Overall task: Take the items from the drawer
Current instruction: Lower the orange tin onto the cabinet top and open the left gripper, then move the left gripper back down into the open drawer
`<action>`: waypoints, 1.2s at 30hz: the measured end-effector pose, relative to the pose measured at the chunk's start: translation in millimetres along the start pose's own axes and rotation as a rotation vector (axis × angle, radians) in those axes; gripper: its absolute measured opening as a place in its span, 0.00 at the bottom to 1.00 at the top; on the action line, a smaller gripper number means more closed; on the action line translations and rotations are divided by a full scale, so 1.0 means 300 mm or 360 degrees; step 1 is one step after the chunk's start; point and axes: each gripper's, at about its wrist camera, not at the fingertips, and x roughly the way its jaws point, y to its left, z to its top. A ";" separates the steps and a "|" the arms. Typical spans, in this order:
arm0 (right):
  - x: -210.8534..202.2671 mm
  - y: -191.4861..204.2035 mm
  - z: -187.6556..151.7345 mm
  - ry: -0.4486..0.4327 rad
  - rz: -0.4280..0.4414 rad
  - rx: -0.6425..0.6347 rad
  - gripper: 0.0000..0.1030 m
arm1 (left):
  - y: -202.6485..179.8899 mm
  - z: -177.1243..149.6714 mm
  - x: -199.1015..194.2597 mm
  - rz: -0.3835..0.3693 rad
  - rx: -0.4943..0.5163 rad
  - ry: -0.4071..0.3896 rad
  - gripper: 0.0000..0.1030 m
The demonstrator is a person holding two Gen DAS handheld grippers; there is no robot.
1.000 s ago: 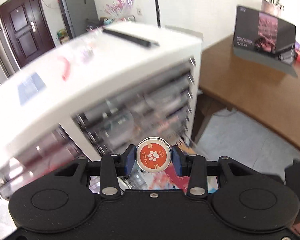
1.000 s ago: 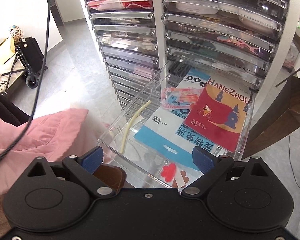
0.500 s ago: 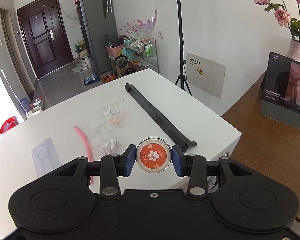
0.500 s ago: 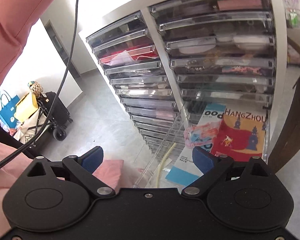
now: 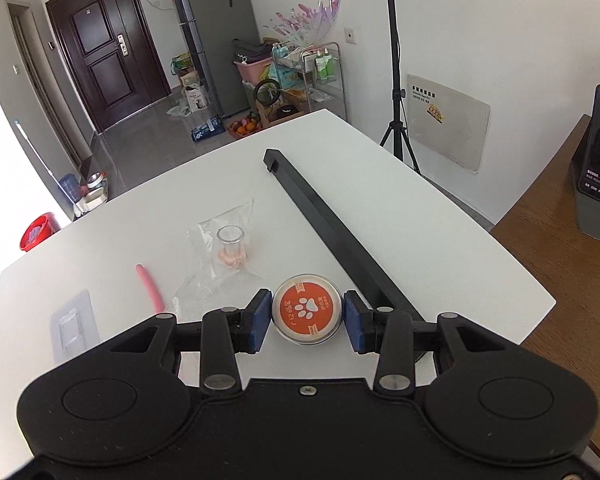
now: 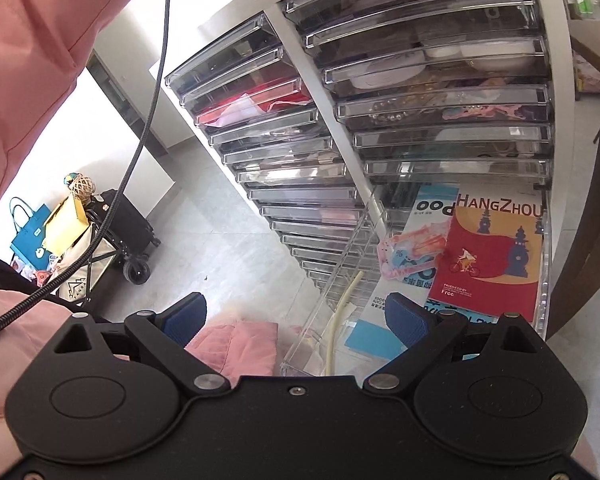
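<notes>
Tin (image 5: pixel 307 309) — clamped in left gripper (image 5: pixel 306 320) — now hangs over white top (image 5: pixel 440 240), ready to drop; right gripper (image 6: pixel 296 316) gapes empty.

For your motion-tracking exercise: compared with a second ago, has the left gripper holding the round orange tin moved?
Yes. The left gripper, shut on the round orange tin, has risen from the drawer fronts to above the white cabinet top, beside the black bar.
</notes>
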 end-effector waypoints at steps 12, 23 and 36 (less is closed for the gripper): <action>0.006 0.008 -0.005 0.0023 0.0004 -0.0025 0.95 | -0.003 -0.022 -0.128 0.0048 -0.0035 -0.0202 0.59; 0.024 0.027 -0.011 0.0051 -0.0052 -0.0110 0.96 | -0.036 -0.260 -0.416 0.0042 0.0078 -0.0502 0.99; 0.042 0.072 -0.056 0.0121 -0.0358 -0.0350 1.00 | -0.037 -0.861 -0.388 -0.0028 -0.0034 -0.0270 1.00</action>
